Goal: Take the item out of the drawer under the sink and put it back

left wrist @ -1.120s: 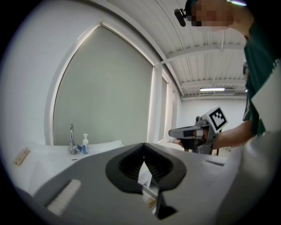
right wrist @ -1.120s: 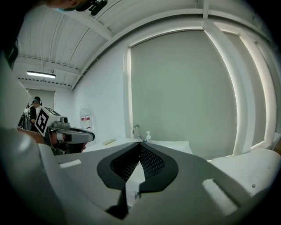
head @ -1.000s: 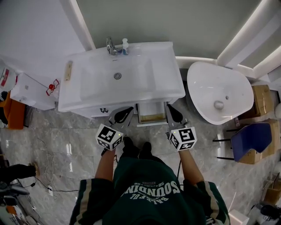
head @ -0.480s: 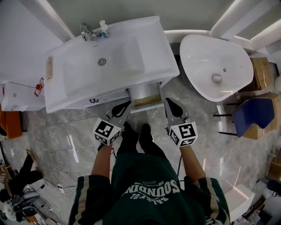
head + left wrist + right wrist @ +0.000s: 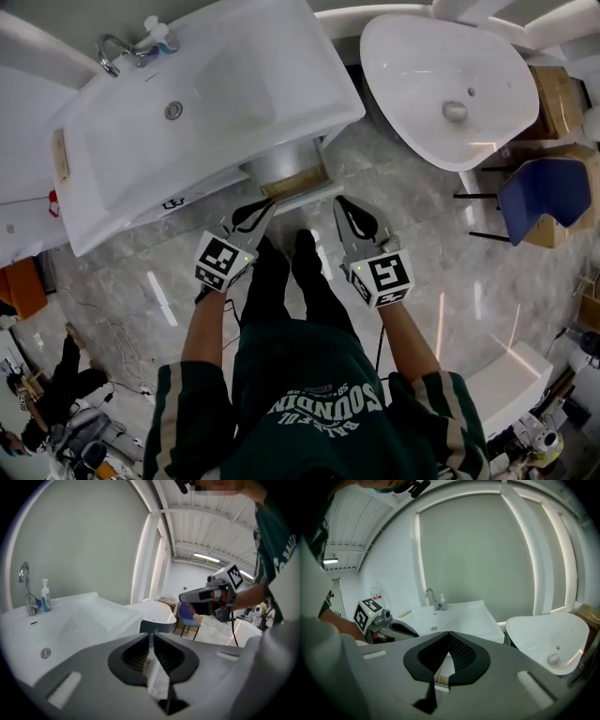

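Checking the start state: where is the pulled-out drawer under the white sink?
Head view: the open drawer juts from under the white ceramic sink's front edge, at its right end, just ahead of the left gripper and right gripper.

We see the drawer (image 5: 289, 176) pulled out and open below the front edge of the white sink (image 5: 319, 89), toward that edge's right end. It's small and boxy: pale grey inner walls, a tan wood-coloured strip on the near side, then a white front panel. It sits level, partly tucked beneath the sink rim. Contents too small to tell.
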### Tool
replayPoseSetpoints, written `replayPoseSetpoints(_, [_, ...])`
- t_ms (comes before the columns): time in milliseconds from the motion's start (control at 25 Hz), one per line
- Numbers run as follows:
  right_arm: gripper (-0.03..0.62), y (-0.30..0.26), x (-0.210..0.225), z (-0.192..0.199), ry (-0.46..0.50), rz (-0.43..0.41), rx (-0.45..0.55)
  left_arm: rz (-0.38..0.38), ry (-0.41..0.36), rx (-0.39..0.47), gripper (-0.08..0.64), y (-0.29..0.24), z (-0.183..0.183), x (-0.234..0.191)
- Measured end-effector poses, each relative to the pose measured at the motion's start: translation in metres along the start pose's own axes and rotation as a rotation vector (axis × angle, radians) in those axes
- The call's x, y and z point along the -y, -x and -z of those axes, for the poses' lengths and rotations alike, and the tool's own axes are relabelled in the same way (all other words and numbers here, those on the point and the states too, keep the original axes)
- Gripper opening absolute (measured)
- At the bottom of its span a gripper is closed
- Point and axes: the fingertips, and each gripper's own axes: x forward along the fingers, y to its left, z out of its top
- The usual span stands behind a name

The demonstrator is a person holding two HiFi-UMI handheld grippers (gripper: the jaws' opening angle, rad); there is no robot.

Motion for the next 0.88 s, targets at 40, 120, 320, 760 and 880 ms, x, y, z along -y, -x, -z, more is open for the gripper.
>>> replayPoseSetpoints(40, [0.002,0.0,0.002,0.005,-0.007,0.005,-0.007,0.025,-0.023,-0.014,0.052,-0.007,0.002,0.002])
replayPoseSetpoints(120, [0.002,0.001,0.007,0.014,-0.023,0.016,-0.017,0.052,-0.063,-0.038,0.087,-0.02,0.005,0.001])
replayPoseSetpoints(320, [0.002,0.003,0.013,0.042,-0.054,0.038,-0.054,0.105,-0.105,-0.126,0.237,-0.049,0.027,0.0])
replayPoseSetpoints(760, [0.002,-0.001,0.014,0.076,-0.096,0.052,-0.11,0.193,-0.134,-0.3,0.235,-0.106,0.089,-0.012])
replayPoseSetpoints(880, [0.002,-0.001,0.016,0.083,-0.111,0.063,-0.111,0.222,-0.124,-0.332,0.23,-0.124,0.108,-0.016])
